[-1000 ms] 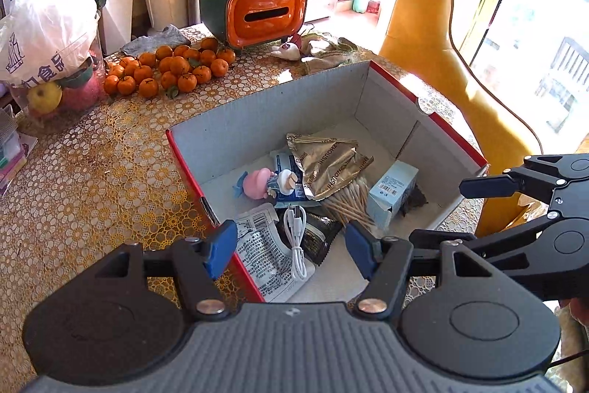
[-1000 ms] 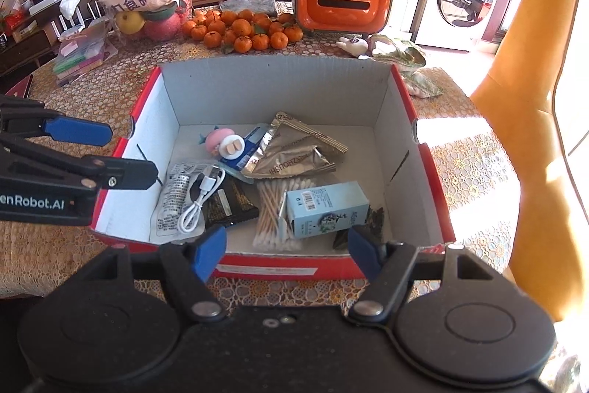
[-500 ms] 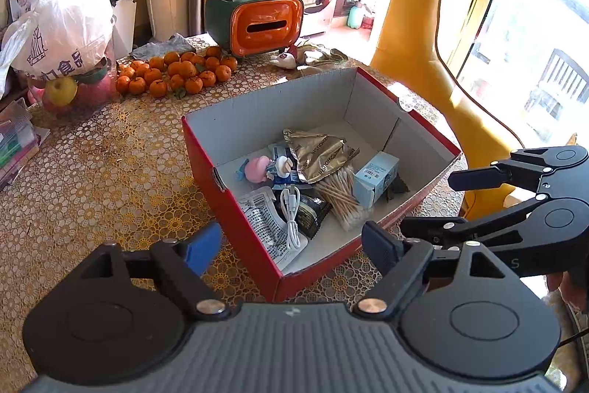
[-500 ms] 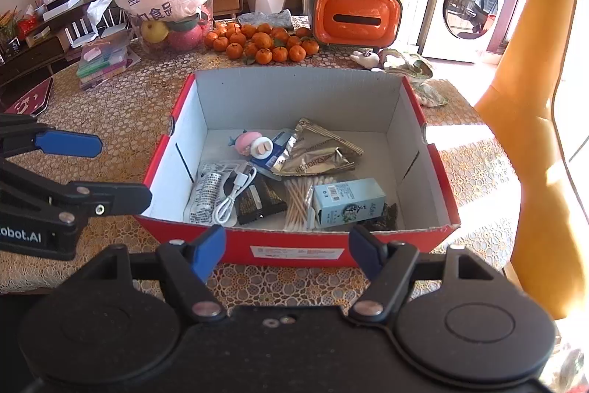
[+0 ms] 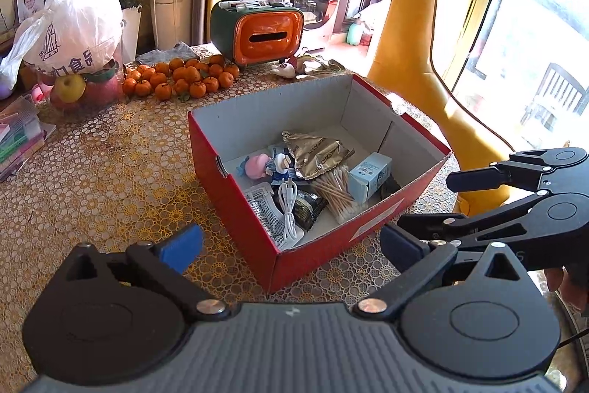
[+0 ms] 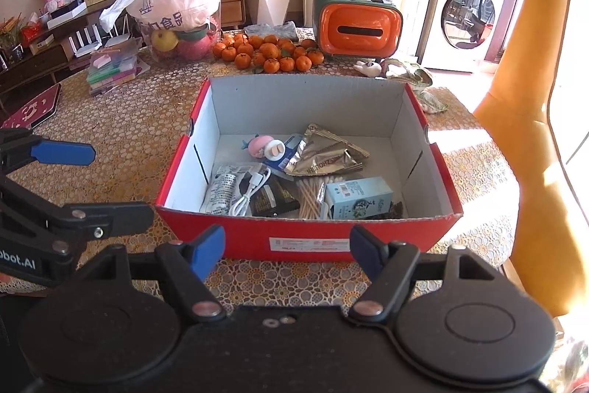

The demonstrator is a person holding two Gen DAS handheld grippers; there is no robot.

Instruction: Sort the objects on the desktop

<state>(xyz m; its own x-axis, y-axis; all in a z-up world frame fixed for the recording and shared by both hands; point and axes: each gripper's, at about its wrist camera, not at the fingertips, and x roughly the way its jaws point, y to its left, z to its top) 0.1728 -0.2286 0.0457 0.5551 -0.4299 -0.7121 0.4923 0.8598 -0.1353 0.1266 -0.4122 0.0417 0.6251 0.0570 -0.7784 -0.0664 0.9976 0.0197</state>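
A red cardboard box [image 5: 235, 194] [image 6: 294, 242] stands on the lace-patterned table. Inside lie a pink toy figure [image 5: 257, 166] [image 6: 263, 146], a gold foil packet [image 5: 313, 153] [image 6: 324, 155], a white cable [image 5: 287, 205] [image 6: 250, 188], cotton swabs [image 5: 335, 188] [image 6: 309, 196], a pale blue carton [image 5: 370, 174] [image 6: 359, 199] and a printed sachet [image 6: 221, 188]. My left gripper [image 5: 291, 245] hovers short of the box's near corner, its jaws still opening with nothing between them. My right gripper [image 6: 287, 249] stands open and empty before the box's front wall.
At the back of the table sit several mandarins [image 5: 180, 78] [image 6: 268, 52], an orange tissue holder [image 5: 263, 34] [image 6: 359, 30], a white plastic bag over fruit [image 5: 70, 32] [image 6: 176, 6] and stacked cases [image 6: 112, 69]. An orange chair [image 6: 533, 142] stands at the right.
Both grippers have drawn back from the box, which now looks smaller and farther. The left jaws have spread wider. The box's contents lie as before.
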